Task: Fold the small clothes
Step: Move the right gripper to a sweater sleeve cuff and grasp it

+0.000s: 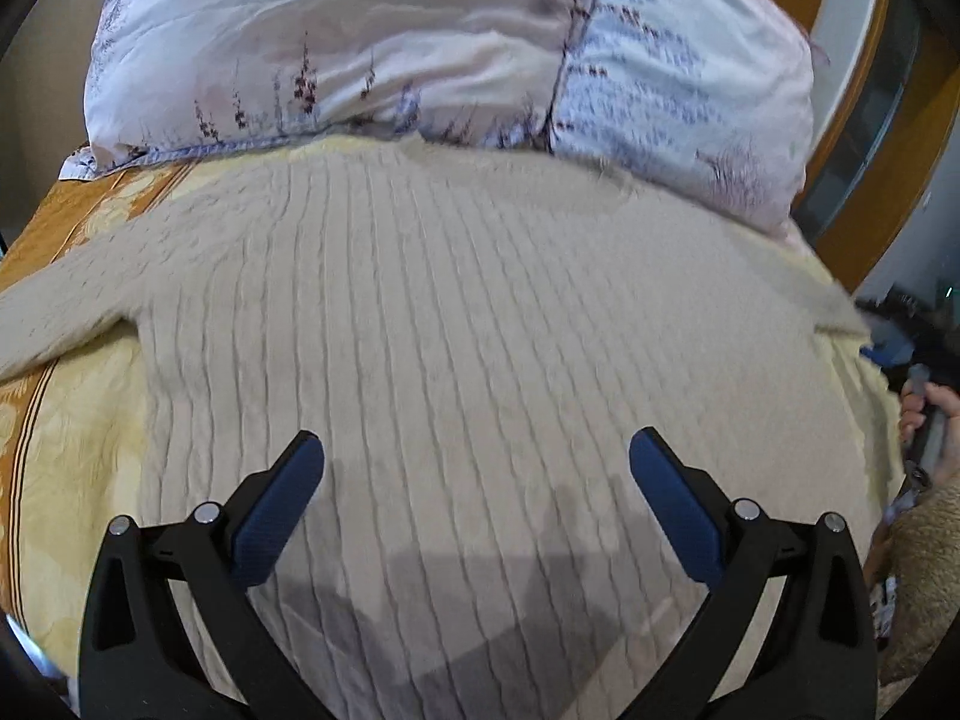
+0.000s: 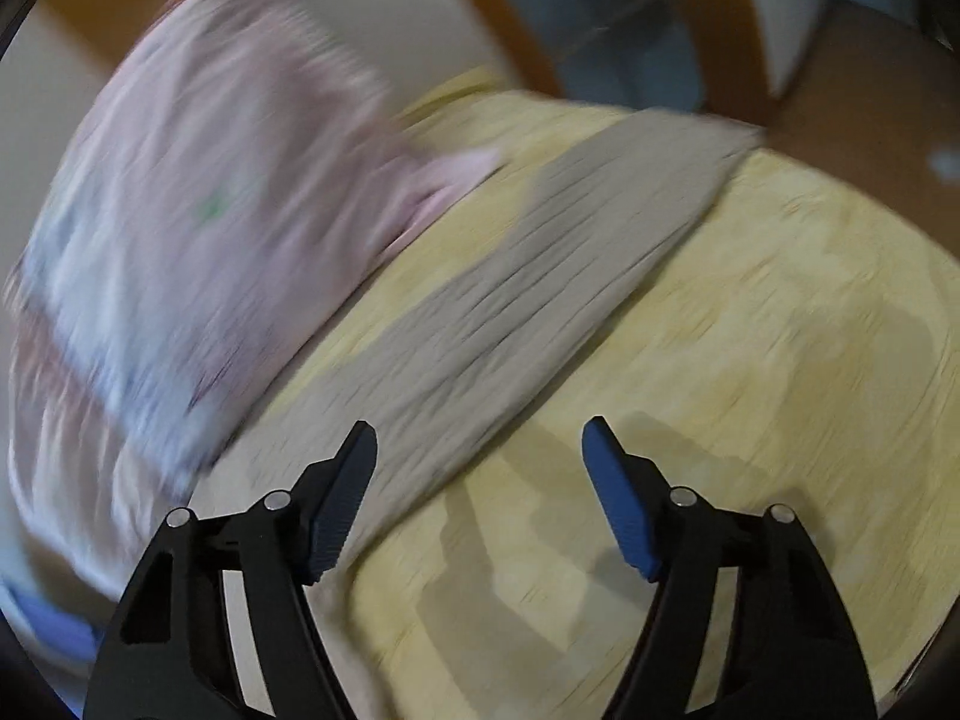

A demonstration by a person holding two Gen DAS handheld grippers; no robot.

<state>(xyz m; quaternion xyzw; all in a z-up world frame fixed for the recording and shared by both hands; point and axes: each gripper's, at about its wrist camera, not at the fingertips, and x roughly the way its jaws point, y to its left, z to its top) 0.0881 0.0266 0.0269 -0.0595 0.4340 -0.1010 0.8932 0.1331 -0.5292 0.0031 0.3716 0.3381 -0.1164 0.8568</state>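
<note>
Hovering over sweater (image 1: 456, 312), jaws spread

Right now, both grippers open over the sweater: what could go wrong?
1. The right hand-held gripper view is motion-blurred; closing now could miss the sleeve and pinch the yellow bedsheet.
2. The left hand-held gripper hovers over the flat sweater body, not an edge; a grab may bunch it.

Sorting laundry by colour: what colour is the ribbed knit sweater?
Beige ribbed knit sweater; the left wrist view shows it best.
</note>
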